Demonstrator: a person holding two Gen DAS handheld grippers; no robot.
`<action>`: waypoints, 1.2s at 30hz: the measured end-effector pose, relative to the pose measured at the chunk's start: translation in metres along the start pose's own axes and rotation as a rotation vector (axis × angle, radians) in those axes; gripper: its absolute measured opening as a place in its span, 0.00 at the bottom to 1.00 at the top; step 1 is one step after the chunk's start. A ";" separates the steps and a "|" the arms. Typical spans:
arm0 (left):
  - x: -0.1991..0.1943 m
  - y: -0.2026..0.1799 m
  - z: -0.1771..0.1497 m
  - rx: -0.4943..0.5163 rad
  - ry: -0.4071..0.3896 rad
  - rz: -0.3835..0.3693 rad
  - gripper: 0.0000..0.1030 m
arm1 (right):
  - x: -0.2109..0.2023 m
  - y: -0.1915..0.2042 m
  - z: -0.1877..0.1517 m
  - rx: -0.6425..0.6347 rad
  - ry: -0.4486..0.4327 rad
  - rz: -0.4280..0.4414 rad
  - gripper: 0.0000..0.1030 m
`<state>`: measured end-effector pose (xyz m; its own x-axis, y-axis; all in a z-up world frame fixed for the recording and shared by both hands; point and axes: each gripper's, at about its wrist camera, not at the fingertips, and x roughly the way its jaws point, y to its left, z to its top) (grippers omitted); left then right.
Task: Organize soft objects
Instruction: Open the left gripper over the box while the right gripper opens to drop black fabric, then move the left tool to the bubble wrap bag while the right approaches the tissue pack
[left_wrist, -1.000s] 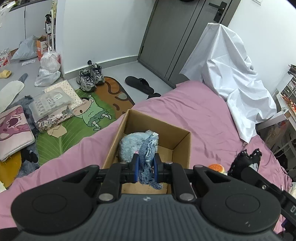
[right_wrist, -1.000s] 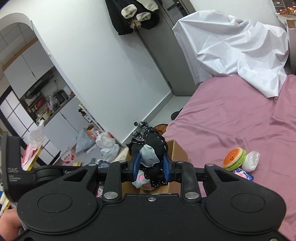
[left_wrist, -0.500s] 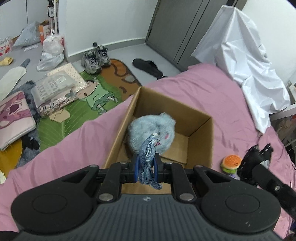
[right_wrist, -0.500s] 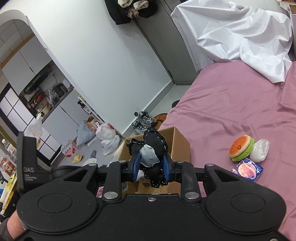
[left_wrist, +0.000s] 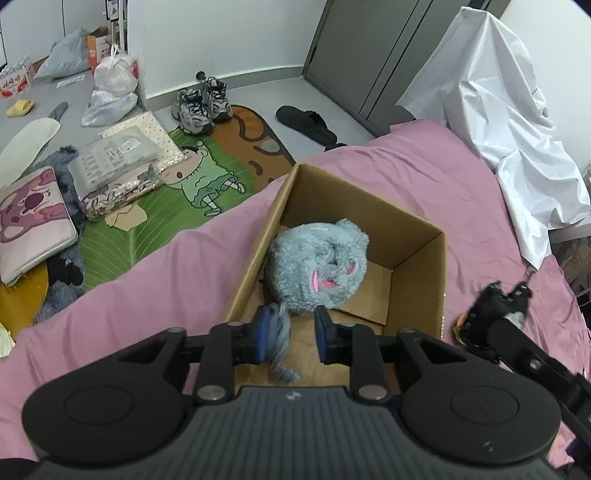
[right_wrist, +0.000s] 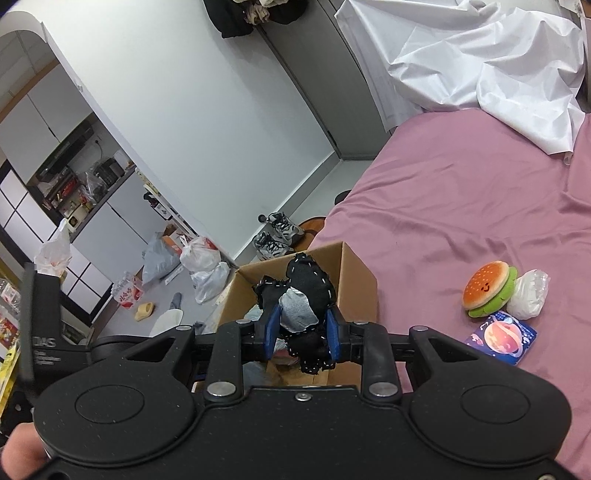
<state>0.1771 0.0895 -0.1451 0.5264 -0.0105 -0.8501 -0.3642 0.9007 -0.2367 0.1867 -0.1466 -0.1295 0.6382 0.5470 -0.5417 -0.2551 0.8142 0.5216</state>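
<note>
An open cardboard box (left_wrist: 417, 236) stands on the pink bed (left_wrist: 424, 173). A fluffy grey-blue plush (left_wrist: 319, 262) lies inside it. My left gripper (left_wrist: 290, 332) is over the box's near end with its jaws apart; the plush's grey tail (left_wrist: 279, 343) hangs blurred by the left pad. My right gripper (right_wrist: 301, 330) is shut on a black stitched plush (right_wrist: 308, 291) with a grey patch, held over the box (right_wrist: 360, 284). That plush also shows in the left wrist view (left_wrist: 498, 306).
A burger plush (right_wrist: 487, 288), a white plastic-wrapped lump (right_wrist: 528, 295) and a planet-print packet (right_wrist: 502, 336) lie on the bed right of the box. A white sheet (left_wrist: 506, 110) drapes at the far right. Shoes (left_wrist: 201, 103), bags and a mat cover the floor on the left.
My left gripper has opened and let go of the grey-blue plush, which now lies in the box. The right gripper has come in over the box with the black plush.
</note>
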 end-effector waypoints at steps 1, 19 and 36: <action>-0.003 -0.001 0.000 0.004 -0.006 -0.002 0.32 | 0.002 0.001 0.000 0.000 0.000 -0.001 0.26; -0.014 0.005 0.005 0.004 -0.022 -0.010 0.74 | 0.020 0.013 -0.002 -0.010 -0.019 -0.030 0.49; -0.038 -0.011 -0.005 0.042 -0.022 0.010 0.92 | -0.021 0.006 0.004 -0.004 -0.048 -0.052 0.80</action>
<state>0.1574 0.0783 -0.1123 0.5399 0.0083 -0.8417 -0.3376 0.9181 -0.2076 0.1748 -0.1541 -0.1119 0.6846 0.4942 -0.5358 -0.2234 0.8419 0.4912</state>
